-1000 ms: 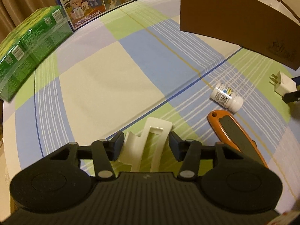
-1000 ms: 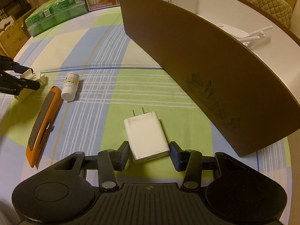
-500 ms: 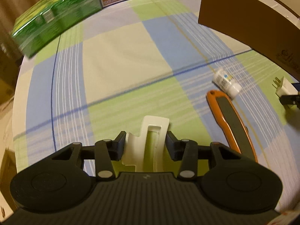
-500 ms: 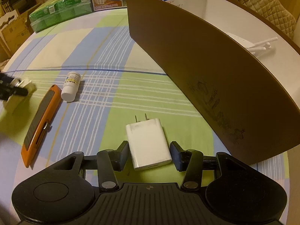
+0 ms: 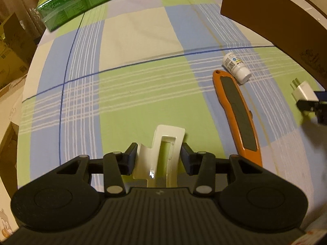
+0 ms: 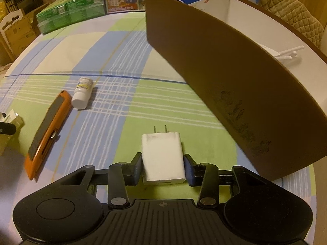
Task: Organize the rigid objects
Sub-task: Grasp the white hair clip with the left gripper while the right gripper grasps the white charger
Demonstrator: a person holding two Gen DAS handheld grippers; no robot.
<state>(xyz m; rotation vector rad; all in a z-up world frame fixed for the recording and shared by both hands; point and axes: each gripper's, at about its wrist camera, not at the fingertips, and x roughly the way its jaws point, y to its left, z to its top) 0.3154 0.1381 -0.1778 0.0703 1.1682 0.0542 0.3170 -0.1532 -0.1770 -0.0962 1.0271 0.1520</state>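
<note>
Now both grippers hold something.
Left gripper [image 5: 158, 156] squeezes the white bracket [image 5: 163, 143], right gripper [image 6: 162, 163] the charger [image 6: 162, 157]; jaws just closed, either could slip.

- The left wrist camera sits just behind its own fingers [image 5: 130, 153] and looks steeply down and forward over the checked counter [image 5: 132, 94], very near it.
- It faces the green pack [image 5: 79, 2] at the far edge, with the brown box [image 5: 276, 20] at upper right.
- The right wrist camera looks the same way from behind its fingers [image 6: 188, 169], close above the counter [image 6: 122, 61], beside the box [image 6: 235, 81] wall.
- Both views share the orange knife [image 5: 237, 114] [image 6: 49, 130], the white bottle [image 5: 237, 67] [image 6: 82, 96], the charger [image 5: 304, 94] [image 6: 162, 157] and the green pack [image 6: 69, 14].
- Each view catches the other gripper at its edge: the right gripper [image 5: 314, 106] at the left view's right side, the left gripper [image 6: 7, 127] at the right view's left side.
</note>
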